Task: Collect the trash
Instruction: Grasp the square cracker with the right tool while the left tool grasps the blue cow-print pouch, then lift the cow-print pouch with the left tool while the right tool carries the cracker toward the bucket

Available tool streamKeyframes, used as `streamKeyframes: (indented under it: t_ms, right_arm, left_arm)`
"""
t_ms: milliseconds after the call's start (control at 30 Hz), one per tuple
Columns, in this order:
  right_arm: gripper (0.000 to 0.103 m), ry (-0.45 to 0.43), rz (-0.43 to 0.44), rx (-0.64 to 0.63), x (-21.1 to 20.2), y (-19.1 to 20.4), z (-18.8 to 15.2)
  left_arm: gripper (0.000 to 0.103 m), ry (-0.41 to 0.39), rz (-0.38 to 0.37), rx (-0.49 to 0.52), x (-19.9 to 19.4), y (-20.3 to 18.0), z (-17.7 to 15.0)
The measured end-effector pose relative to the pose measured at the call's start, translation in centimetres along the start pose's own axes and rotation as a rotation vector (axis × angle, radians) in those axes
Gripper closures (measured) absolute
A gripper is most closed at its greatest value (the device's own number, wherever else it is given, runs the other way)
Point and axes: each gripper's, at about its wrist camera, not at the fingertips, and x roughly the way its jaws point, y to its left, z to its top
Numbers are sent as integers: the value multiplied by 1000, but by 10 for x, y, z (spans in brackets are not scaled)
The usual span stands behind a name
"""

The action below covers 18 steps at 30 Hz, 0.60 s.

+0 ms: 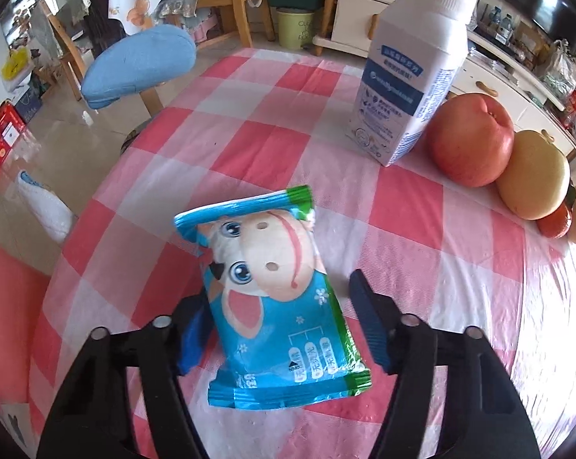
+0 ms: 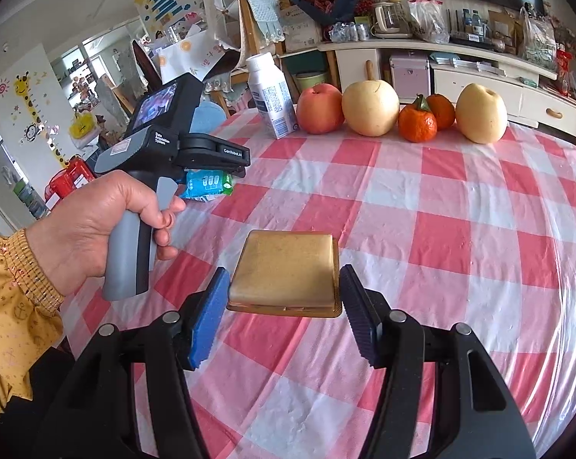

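Two pieces of trash sit between my fingers above the checked table [image 2: 460,206]. My right gripper [image 2: 284,306] clamps a flat golden square tray [image 2: 286,269] by its side edges, face up and roughly level. My left gripper [image 1: 276,329] straddles a blue snack packet [image 1: 272,298], its long axis running away from me; the left pad touches it, the right pad stands clear, so those fingers are open.

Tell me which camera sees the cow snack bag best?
The left wrist view: the cow snack bag fills the middle, its whole front visible between the left tongs. The right wrist view shows only a blue-green corner under the other handheld device.
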Motion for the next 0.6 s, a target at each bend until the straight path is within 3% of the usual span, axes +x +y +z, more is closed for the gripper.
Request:
streamKeyframes:
  t_ms: [67,167,600]
  right_arm:
    - [43,4,-2,2,1,-1,0]
    - [43,8,-6,6,3,-3,-1]
    - [43,27,-33,0,11,-8,-2]
  left_arm:
    - [53,-5,-14,-1,-2,1,0]
    - [58,-7,-42,8,-4,2,-3]
    - [62,12,-145,111,-27,-4,-29]
